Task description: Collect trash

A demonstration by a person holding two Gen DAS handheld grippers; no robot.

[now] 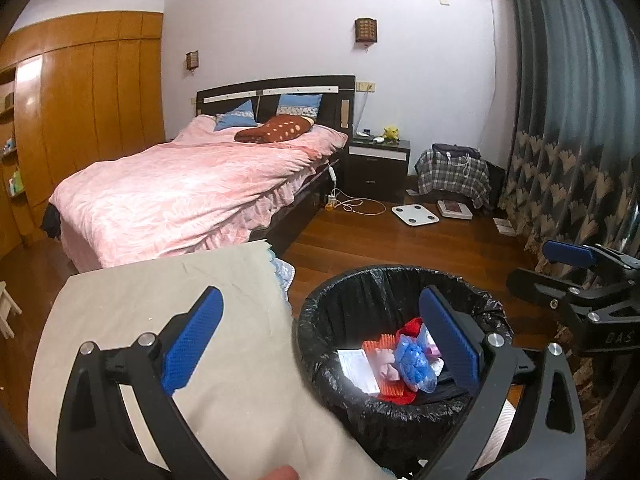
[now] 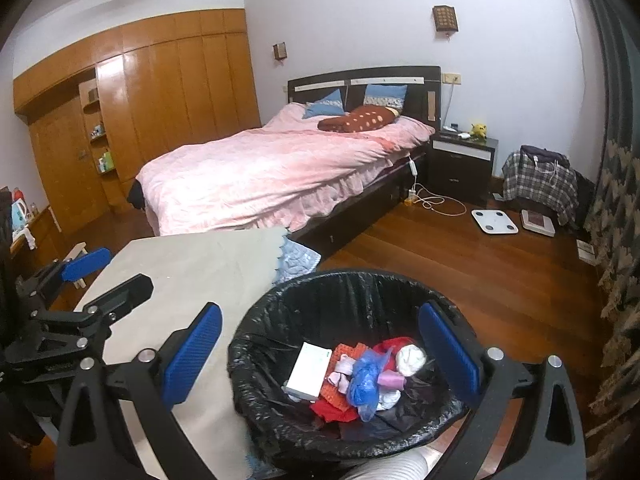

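Bedroom. Bed (image 2: pixel 280 168) with pink quilt against the far wall, wooden wardrobe (image 2: pixel 160 96) to its left, dark nightstand (image 2: pixel 460 160) to its right. Wood floor (image 2: pixel 460 272) carries a white scale (image 2: pixel 494 221) and a plaid-covered bundle (image 2: pixel 538 184) near the patterned curtain (image 2: pixel 616 216).

Worktop (image 2: pixel 192 276) under a beige cloth sits in the foreground, left of the bin. Blue quilted fabric (image 2: pixel 298 258) pokes out from under the cloth edge at the far corner.

Trash bin (image 2: pixel 280 320), round with a black liner, stands just beside the worktop, on its right. Trash is in the bin already: white flat box (image 2: pixel 308 372), orange/red pieces (image 2: pixel 340 396), crumpled blue plastic bag (image 2: pixel 366 380), white wad (image 2: pixel 410 360), small pink bits.

Left hand-held gripper (image 1: pixel 320 340): jaws spread wide, nothing between the blue pads. Left pad over the cloth, right pad over the bin opening. A fingertip shows at the bottom edge of the left wrist view.

Right hand-held gripper (image 2: pixel 320 348): jaws wide apart, empty, hanging above the bin, straddling the trash pile. Also seen from the left wrist view at far right (image 1: pixel 568 272), beside the bin and apart from the left one.
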